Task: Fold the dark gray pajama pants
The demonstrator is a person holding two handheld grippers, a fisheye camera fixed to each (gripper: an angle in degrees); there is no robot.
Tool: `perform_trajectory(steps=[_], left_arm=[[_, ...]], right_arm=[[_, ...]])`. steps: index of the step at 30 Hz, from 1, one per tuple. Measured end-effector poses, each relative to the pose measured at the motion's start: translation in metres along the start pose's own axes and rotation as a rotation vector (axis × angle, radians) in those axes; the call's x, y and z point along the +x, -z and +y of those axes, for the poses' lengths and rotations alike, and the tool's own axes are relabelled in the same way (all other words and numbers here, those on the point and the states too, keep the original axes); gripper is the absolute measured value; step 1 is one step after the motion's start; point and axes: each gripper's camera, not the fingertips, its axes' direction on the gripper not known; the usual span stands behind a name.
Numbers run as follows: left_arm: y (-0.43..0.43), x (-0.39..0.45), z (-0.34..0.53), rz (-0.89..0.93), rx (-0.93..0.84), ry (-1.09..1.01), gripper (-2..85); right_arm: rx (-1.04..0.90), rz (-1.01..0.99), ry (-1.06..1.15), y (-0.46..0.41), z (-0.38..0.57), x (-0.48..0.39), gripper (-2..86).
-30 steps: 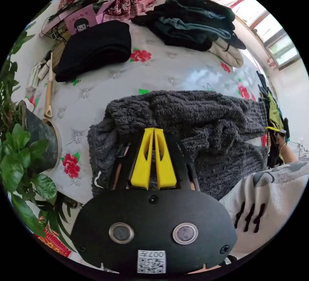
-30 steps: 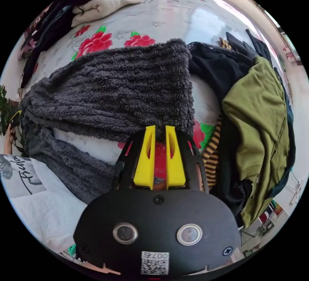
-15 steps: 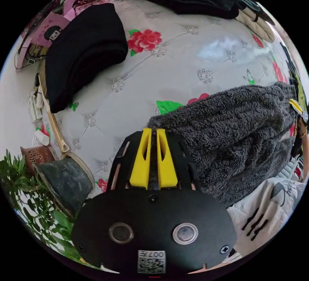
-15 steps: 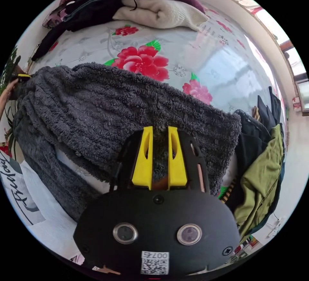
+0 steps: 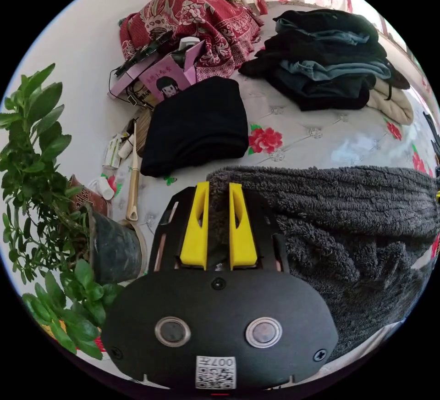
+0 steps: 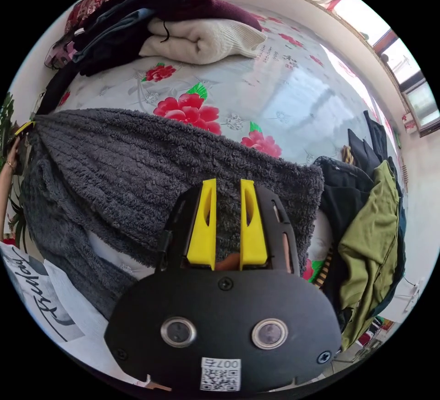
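The dark gray fuzzy pajama pants (image 5: pixel 348 216) lie across the floral bed sheet (image 5: pixel 321 147), their far edge drawn out straight. My left gripper (image 5: pixel 218 185) sits at their near corner, jaws a narrow gap apart with gray pile pinched between them. In the right gripper view the pants (image 6: pixel 137 166) spread from left to centre. My right gripper (image 6: pixel 228 182) is shut on them close to their right end. At the far left edge of that view, the left gripper (image 6: pixel 23 128) shows beside a hand (image 6: pixel 9 166).
A folded black garment (image 5: pixel 197 125), a stack of dark clothes (image 5: pixel 330 60) and a red patterned blanket (image 5: pixel 192 14) lie further up the bed. A potted plant (image 5: pixel 41 189) stands at the left. A cream sweater (image 6: pixel 201 42) and an olive and black pile (image 6: pixel 371 235) flank the pants.
The pants have been carried over and drawn out straight between the grippers. The left jaws stand slightly wider apart than half a second ago. Both cameras have swung.
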Motion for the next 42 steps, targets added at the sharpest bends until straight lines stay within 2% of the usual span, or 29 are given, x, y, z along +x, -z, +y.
perform_trajectory(steps=[6, 9, 10, 13, 14, 16, 20, 24, 28, 31, 36, 38, 41, 42], left_arm=[[0.036, 0.012, 0.053, -0.019, 0.005, 0.041, 6.4], [0.023, 0.026, 0.092, 0.038, -0.116, 0.033, 4.0], [0.01, 0.03, 0.108, 0.036, -0.209, 0.031, 2.2], [-0.032, 0.028, 0.153, -0.221, -0.428, -0.092, -0.5], [-0.034, 0.018, 0.168, -0.274, -0.388, -0.106, -0.7], [-0.033, 0.004, 0.172, -0.236, -0.382, -0.084, -0.8], [-0.02, -0.005, 0.152, -0.156, -0.386, 0.006, -0.8], [0.024, -0.009, 0.15, -0.083, -0.237, 0.058, 0.1], [0.062, -0.018, 0.167, 0.022, -0.146, 0.064, 5.4], [0.064, -0.023, 0.18, 0.039, -0.18, 0.029, 7.9], [0.035, -0.033, 0.192, 0.025, -0.339, 0.01, 8.3], [0.01, -0.031, 0.2, 0.027, -0.434, -0.016, 6.1], [0.016, -0.026, 0.199, 0.009, -0.388, -0.105, 1.5], [0.017, -0.027, 0.198, 0.01, -0.4, -0.116, 0.9]], right_arm=[[-0.06, -0.02, -0.042, -0.034, -0.014, 0.016, 7.7], [-0.018, 0.023, -0.1, -0.045, -0.025, 0.037, 8.5], [-0.01, -0.008, -0.109, -0.045, -0.029, 0.044, 8.5], [-0.017, -0.051, -0.269, -0.048, -0.05, 0.092, 8.7], [-0.03, -0.051, -0.319, -0.048, -0.058, 0.108, 8.7], [-0.058, -0.07, -0.347, -0.048, -0.07, 0.12, 8.6], [-0.06, 0.02, -0.24, -0.026, -0.076, 0.096, 7.8], [0.056, -0.052, -0.117, 0.025, -0.02, 0.055, 7.1], [0.05, -0.172, -0.095, 0.054, 0.057, 0.038, 6.5], [-0.039, -0.192, -0.109, 0.061, 0.123, 0.03, 6.4], [-0.138, -0.184, -0.246, 0.071, 0.215, 0.038, 6.9], [-0.159, -0.202, -0.298, 0.068, 0.237, 0.041, 7.3], [-0.292, -0.183, -0.335, 0.037, 0.266, 0.041, 7.9], [-0.188, -0.168, -0.321, 0.045, 0.272, 0.04, 8.1]])
